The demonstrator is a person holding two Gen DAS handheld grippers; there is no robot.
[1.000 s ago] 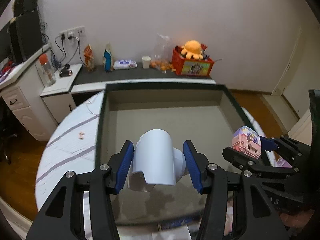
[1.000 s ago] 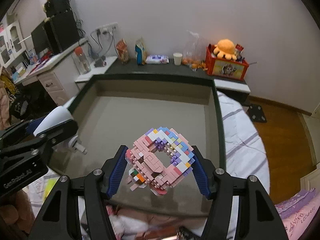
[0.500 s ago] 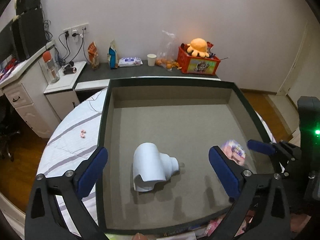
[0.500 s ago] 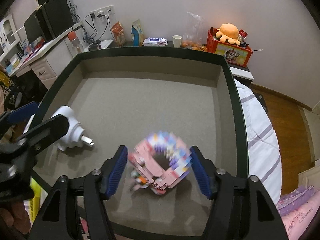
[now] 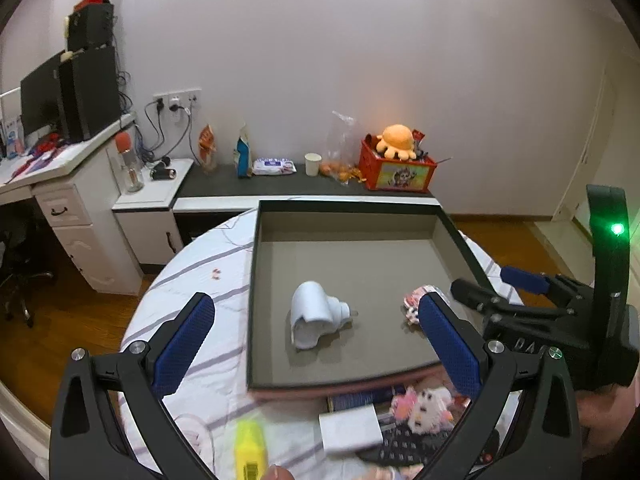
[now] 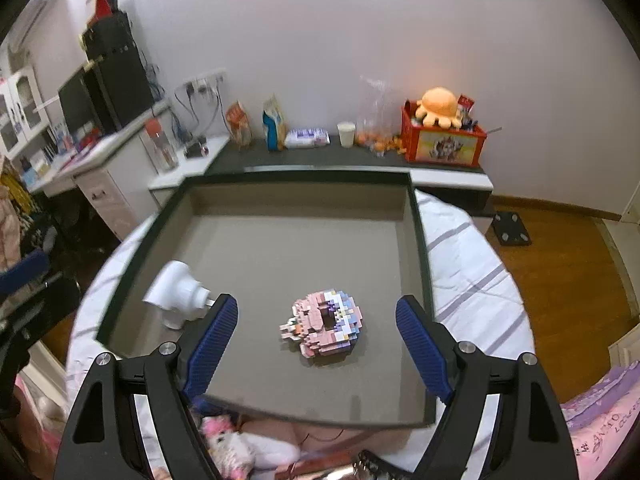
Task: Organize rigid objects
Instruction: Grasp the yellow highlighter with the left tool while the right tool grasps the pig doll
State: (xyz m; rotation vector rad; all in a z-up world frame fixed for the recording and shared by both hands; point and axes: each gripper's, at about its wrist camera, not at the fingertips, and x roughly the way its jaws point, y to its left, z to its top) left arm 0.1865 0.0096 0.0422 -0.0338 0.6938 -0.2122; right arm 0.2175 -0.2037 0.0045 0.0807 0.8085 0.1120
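Both things lie loose on the floor of the grey tray [image 6: 416, 240]. The white plug adapter [image 5: 316, 314] rests on its side toward the near left, and the pink block-built donut [image 6: 324, 328] lies flat toward the near right, well apart from it.

The left hand-held gripper [image 5: 316, 344] hangs spread wide and holds nothing; the right hand-held gripper [image 6: 318, 344] is spread just as wide, also with nothing in it.

The adapter looks like hard, smooth plastic, light and stiff, likely to slip unless taken across its broad flat body, not the rounded nose with the prongs.

The donut, I would guess, is the delicate one: tiny bricks pressed together, light, liable to shed pieces under a hard squeeze. Taking it gently across the outer ring seems safest.

Below the tray's near edge, a small plush toy [image 5: 420, 404] and a yellow item [image 5: 250, 450] lie on the striped bed cover [image 5: 200, 276].
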